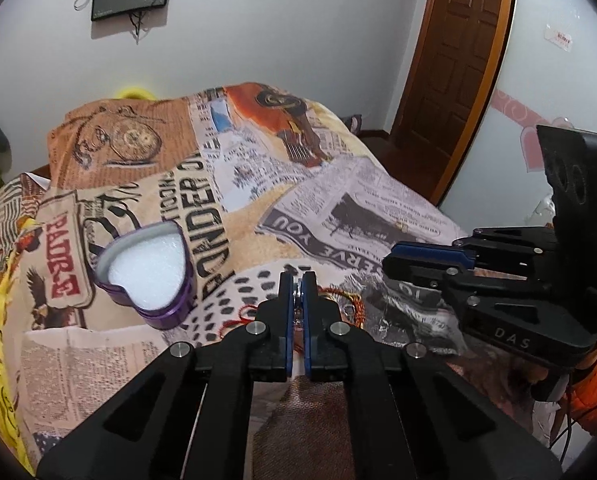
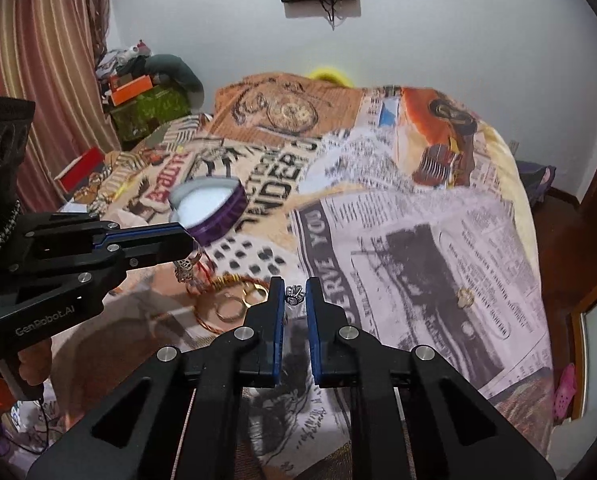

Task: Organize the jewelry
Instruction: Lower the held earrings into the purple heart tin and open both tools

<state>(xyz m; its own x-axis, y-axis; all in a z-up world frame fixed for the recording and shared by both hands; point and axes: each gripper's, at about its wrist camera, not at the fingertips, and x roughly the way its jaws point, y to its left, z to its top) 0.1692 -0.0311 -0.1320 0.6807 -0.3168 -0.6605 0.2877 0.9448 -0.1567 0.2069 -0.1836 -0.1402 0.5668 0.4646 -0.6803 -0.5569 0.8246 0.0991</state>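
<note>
Claws: left claw (image 1: 297, 280) clamps 1 silver charm (image 2: 184, 269), right claw (image 2: 295, 289) clamps 1 ring (image 2: 294, 295).

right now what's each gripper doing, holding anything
left gripper: closed on a silver bead bracelet
right gripper: closed on a small silver ring

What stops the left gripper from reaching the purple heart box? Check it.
Probably nothing, so yes. The heart box sits open on the bedspread, ahead and left of the left gripper, with only bare cloth between them. The gripper is shut on a silver beaded piece trailing red cord.
</note>
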